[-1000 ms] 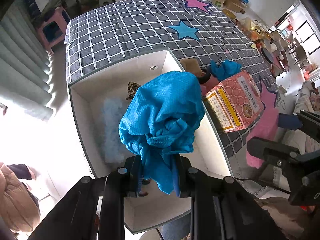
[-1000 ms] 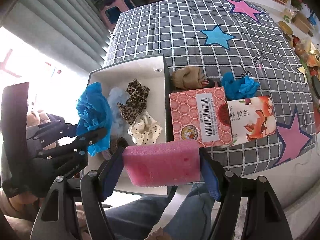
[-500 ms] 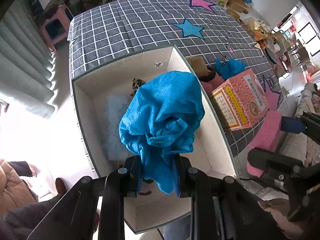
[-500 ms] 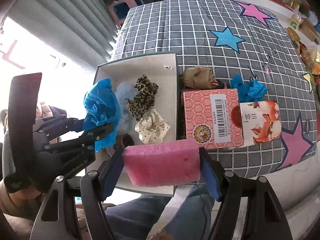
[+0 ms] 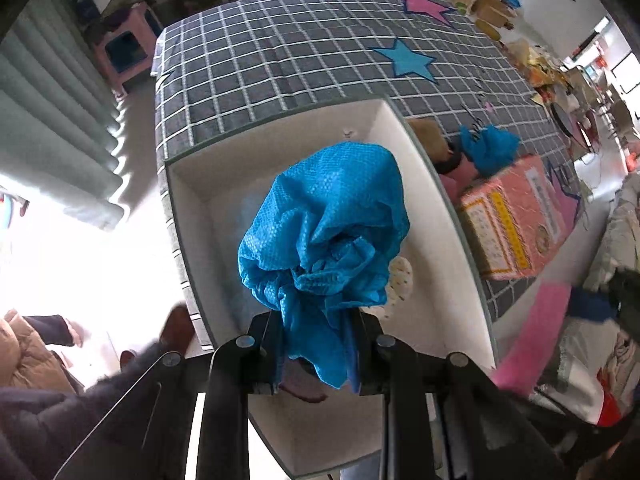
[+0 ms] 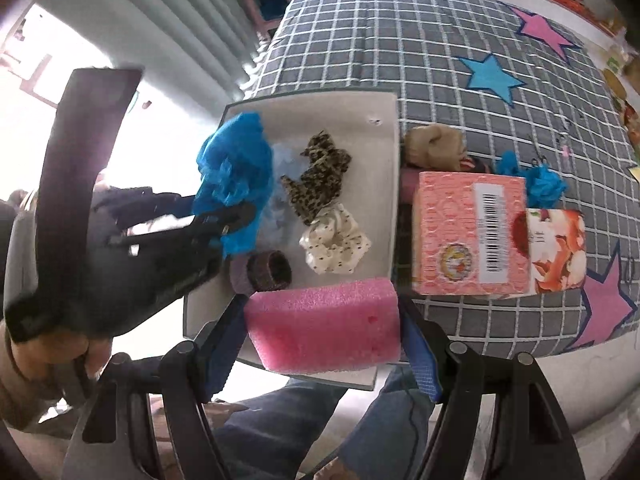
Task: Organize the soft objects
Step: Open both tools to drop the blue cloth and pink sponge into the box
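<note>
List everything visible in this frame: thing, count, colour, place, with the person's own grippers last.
box: 1, white, at the table's near edge
blue cloth: 1, held over the box
pink sponge: 1, held at the box's near end
scrunchies: leopard, cream dotted, dark brown, in the box
pale blue item: 1, in the box
pink carton: 1, right of the box
floral carton: 1, beside it
tan item: 1, behind the cartons
blue bundle: 1, behind the cartons
tablecloth: grey check, stars
left gripper: shut on the cloth
right gripper: shut on the sponge
</note>
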`<action>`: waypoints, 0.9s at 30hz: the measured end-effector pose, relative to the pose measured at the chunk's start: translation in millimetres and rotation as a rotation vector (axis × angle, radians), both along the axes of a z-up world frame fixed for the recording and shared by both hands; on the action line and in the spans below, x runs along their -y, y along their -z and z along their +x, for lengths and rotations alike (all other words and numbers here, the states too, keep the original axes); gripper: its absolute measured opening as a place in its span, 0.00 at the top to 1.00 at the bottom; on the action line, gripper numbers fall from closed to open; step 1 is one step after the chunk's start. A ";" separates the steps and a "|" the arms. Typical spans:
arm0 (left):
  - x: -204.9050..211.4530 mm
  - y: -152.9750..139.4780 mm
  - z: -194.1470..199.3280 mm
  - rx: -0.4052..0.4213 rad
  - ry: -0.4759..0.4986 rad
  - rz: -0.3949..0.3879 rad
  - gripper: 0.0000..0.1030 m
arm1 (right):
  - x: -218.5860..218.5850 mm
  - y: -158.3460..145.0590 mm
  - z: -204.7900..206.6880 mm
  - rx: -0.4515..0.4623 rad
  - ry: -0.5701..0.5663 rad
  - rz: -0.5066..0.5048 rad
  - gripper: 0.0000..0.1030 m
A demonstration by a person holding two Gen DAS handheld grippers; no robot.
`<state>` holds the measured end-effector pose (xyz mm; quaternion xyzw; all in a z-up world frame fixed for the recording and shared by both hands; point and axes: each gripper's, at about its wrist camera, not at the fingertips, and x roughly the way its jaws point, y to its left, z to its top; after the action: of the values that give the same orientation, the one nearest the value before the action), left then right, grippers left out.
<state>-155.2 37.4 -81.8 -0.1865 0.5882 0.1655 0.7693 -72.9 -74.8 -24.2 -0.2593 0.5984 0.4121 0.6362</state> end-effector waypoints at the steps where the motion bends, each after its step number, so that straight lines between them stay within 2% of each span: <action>1: -1.8 0.4 0.3 -0.002 -0.006 0.001 0.75 | -3.4 2.4 -2.6 -0.006 -0.017 -0.005 0.29; 17: -4.3 25.0 8.6 -0.072 -0.004 -0.005 0.73 | -21.1 34.8 -19.1 -0.085 -0.105 -0.071 0.29; 19: -2.5 26.9 10.1 -0.077 0.008 -0.008 0.53 | -21.5 36.5 -18.8 -0.093 -0.107 -0.072 0.27; 20: -1.9 27.6 10.3 -0.080 0.011 -0.007 0.46 | -22.1 37.2 -18.7 -0.095 -0.108 -0.073 0.26; 22: 0.1 30.1 10.9 -0.092 0.019 -0.008 0.23 | -22.7 37.9 -18.9 -0.088 -0.112 -0.082 0.01; 25: 2.4 35.0 11.2 -0.110 0.023 -0.028 0.17 | -22.3 37.8 -20.5 -0.084 -0.126 -0.094 0.01; 27: 3.0 42.8 12.5 -0.159 0.026 -0.059 0.10 | -21.2 37.9 -21.2 -0.074 -0.130 -0.103 0.01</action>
<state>-142.7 34.4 -124.6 -0.1878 0.6546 0.1522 0.7163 -94.1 -53.6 -62.0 -0.3147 0.6237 0.4304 0.5715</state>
